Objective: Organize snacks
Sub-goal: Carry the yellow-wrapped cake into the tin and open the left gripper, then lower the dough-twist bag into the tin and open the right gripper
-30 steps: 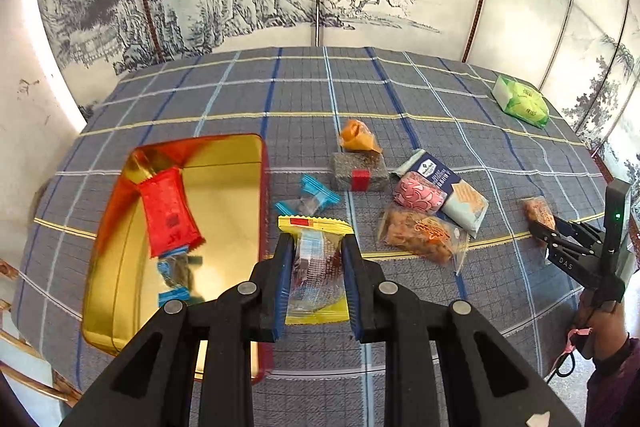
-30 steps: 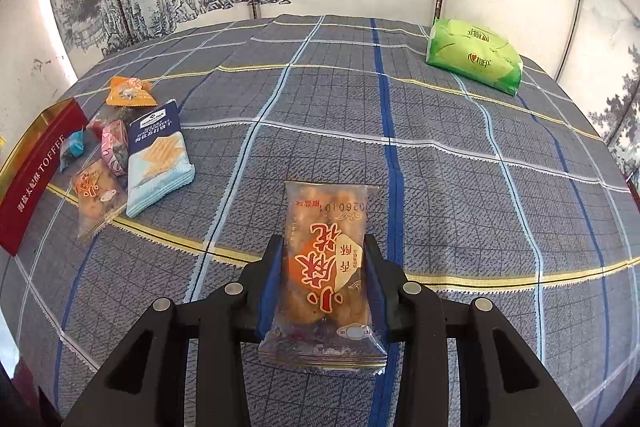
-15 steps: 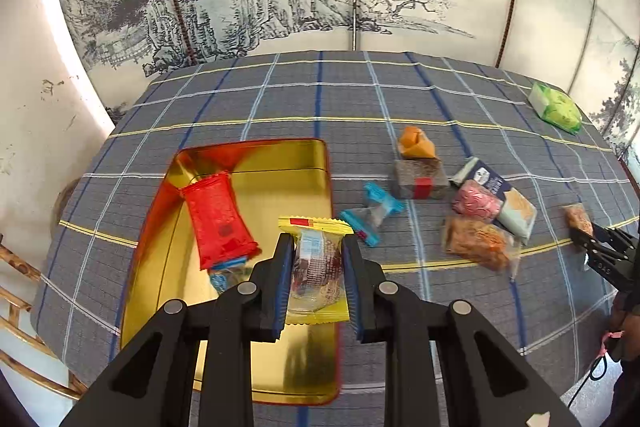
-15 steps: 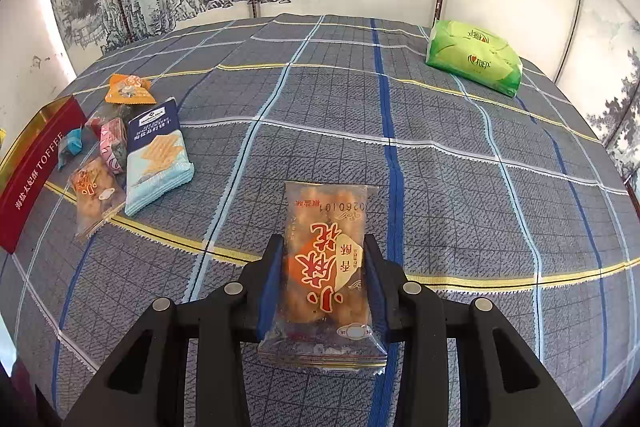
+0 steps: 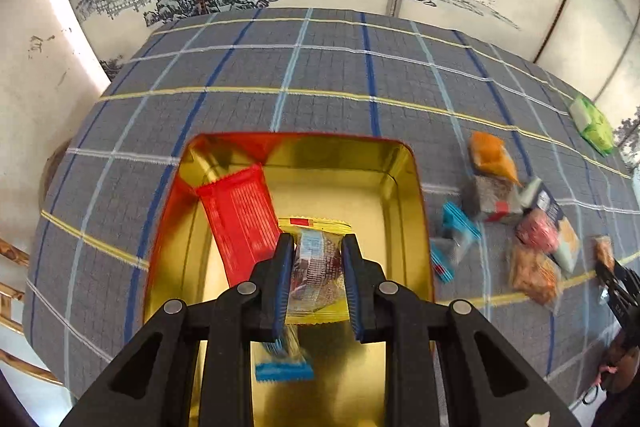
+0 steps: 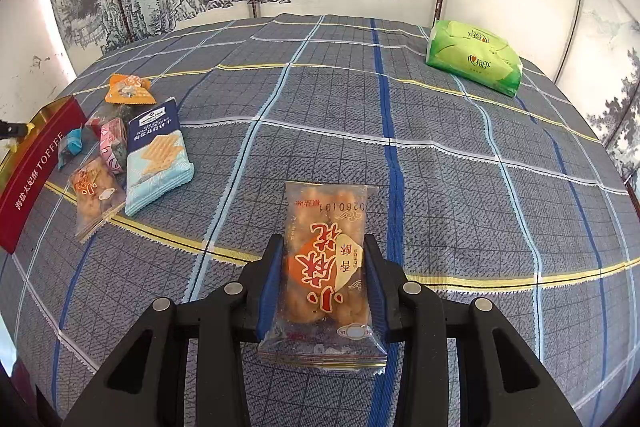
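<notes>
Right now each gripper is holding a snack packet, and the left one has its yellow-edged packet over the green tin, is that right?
Nearly. The tin is gold inside with red outer walls, not green, as the left wrist view shows. The left gripper does hold the yellow-edged packet over it, and the right gripper holds a clear packet.

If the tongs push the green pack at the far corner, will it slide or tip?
The green pack lies flat and wide, so it would probably slide on the cloth, not tip. Its puffy soft wrap suggests it is light and may dent.
</notes>
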